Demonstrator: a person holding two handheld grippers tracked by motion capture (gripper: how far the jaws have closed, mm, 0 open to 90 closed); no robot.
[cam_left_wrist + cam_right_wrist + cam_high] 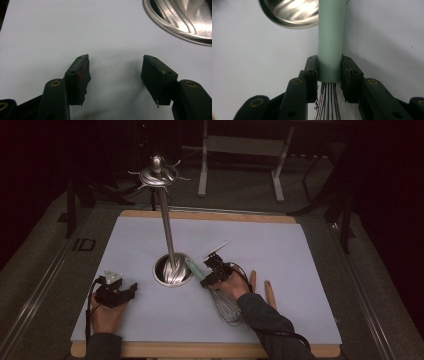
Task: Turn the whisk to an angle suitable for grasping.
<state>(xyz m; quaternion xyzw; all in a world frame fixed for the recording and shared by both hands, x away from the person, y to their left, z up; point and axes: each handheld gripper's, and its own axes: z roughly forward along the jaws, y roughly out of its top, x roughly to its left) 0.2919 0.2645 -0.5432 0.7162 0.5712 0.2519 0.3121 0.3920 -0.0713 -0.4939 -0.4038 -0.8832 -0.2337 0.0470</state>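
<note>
A whisk point(227, 307) with a pale green handle point(330, 37) lies low over the white mat, its wire end toward the person. My right gripper point(209, 277) is shut on the handle just above the wires, with a pad pressing on each side, as the right gripper view shows point(329, 72). The handle's free end points at the round steel base point(172, 270) of a tall hook stand point(167, 227). My left gripper point(131, 290) rests on the mat left of the base. Its jaws are open with nothing between them point(116, 75).
Two wooden utensils point(253, 281) point(270, 292) lie on the mat right of my right hand. The stand's top point(157, 172) carries several curved hooks. The steel base rim point(180, 20) sits just ahead-right of the left jaws. The mat point(280, 250) covers a wooden table.
</note>
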